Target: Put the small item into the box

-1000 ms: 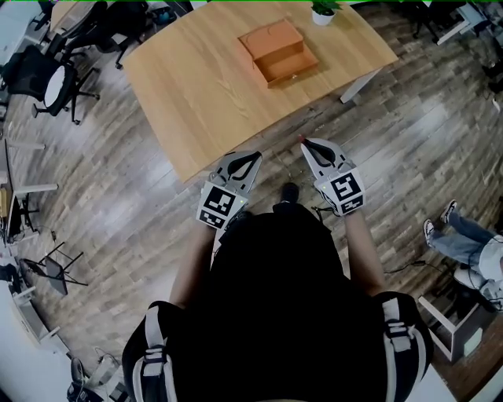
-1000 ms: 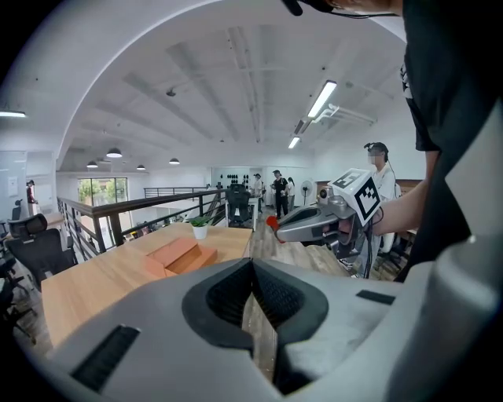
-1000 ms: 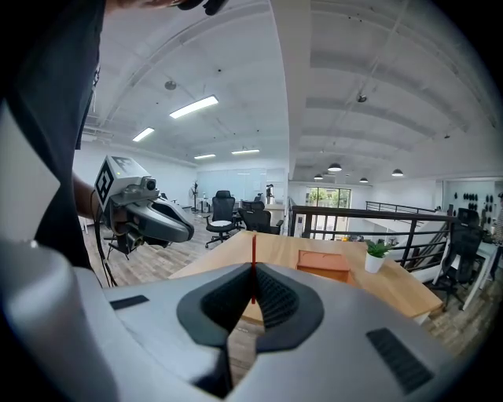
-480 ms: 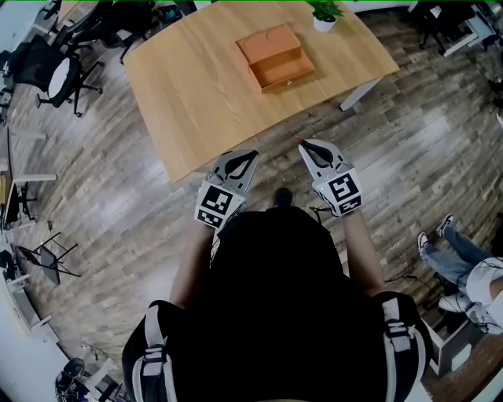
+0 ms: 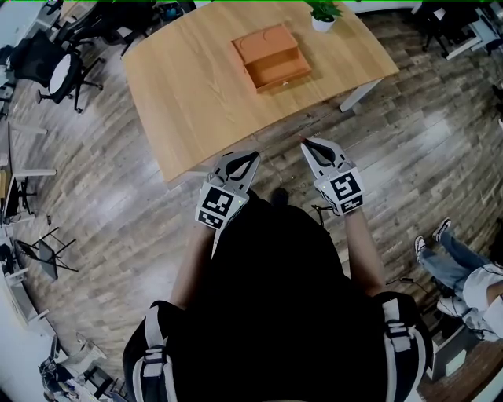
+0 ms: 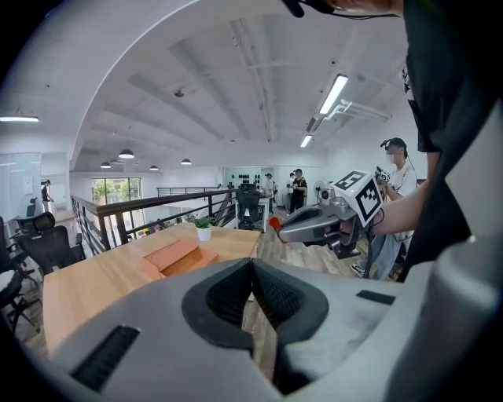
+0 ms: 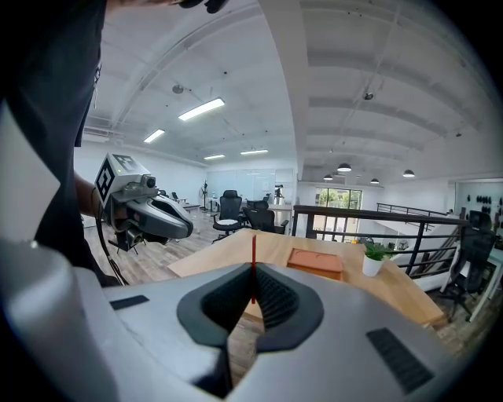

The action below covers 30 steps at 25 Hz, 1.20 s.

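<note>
box (image 5: 271, 56) drifted left | left gripper (image 5: 252, 155) fingers clenched, empty | right gripper (image 5: 306, 142) fingers grasping red small item (image 7: 253, 263)

The surface (image 5: 196, 86) is pale honey wood with a fine, straight grain. The box (image 5: 271, 55) is a plain terracotta orange. The item (image 7: 253, 267) is bright red. The left gripper (image 5: 253, 155) and the right gripper (image 5: 305, 142) are light grey with black ribbed pads (image 6: 275, 294), and each marker cube (image 5: 219, 206) bears black squares on white. The floor (image 5: 416, 133) is grey-brown planking with pale glossy patches. The plant (image 5: 322, 8) is green and its pot (image 5: 322, 20) is white. The person's top (image 5: 275, 306) is black with grey-and-white straps (image 5: 401, 338). The railing (image 7: 354, 216) is dark and the ceiling (image 7: 377, 94) is white.
</note>
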Each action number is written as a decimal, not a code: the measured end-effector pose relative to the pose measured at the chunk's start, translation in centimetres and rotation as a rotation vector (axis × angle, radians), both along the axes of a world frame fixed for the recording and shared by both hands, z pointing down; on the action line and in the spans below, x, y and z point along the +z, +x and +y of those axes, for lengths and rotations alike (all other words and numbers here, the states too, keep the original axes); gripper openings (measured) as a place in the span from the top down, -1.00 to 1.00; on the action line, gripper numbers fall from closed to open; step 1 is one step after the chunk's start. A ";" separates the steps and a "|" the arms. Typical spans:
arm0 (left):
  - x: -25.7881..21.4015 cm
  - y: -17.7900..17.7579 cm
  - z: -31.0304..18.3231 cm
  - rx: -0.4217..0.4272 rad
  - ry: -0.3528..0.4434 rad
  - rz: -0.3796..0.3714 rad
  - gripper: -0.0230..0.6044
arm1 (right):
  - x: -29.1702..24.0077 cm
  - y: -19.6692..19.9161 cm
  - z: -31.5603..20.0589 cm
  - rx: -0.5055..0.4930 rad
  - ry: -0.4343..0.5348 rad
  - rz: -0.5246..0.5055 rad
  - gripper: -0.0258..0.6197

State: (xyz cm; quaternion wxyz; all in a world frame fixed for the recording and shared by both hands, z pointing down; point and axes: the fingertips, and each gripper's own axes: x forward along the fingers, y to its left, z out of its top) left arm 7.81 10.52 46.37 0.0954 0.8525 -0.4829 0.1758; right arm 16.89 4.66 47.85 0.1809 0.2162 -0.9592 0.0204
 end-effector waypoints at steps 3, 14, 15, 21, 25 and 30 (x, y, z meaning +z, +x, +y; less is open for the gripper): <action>0.6 0.0 -0.2 -0.003 -0.012 0.010 0.85 | 0.2 0.1 -0.2 -0.001 -0.002 -0.002 0.82; 1.2 0.7 -3.9 0.049 -0.023 0.025 0.85 | 1.4 0.3 -2.8 0.013 -0.013 0.051 0.82; 1.3 0.7 -4.5 0.055 -0.023 0.026 0.85 | 1.5 0.2 -3.3 0.013 -0.016 0.054 0.82; 1.4 0.2 -9.0 0.061 -0.020 0.043 0.85 | 1.5 -0.6 -7.3 0.013 -0.023 0.067 0.82; 1.7 -0.1 -12.1 0.082 -0.028 0.051 0.85 | 1.5 -1.7 -10.3 0.010 -0.020 0.078 0.82; 2.1 -0.4 -15.9 0.106 -0.042 0.055 0.85 | 2.0 -2.6 -13.2 0.010 -0.031 0.088 0.82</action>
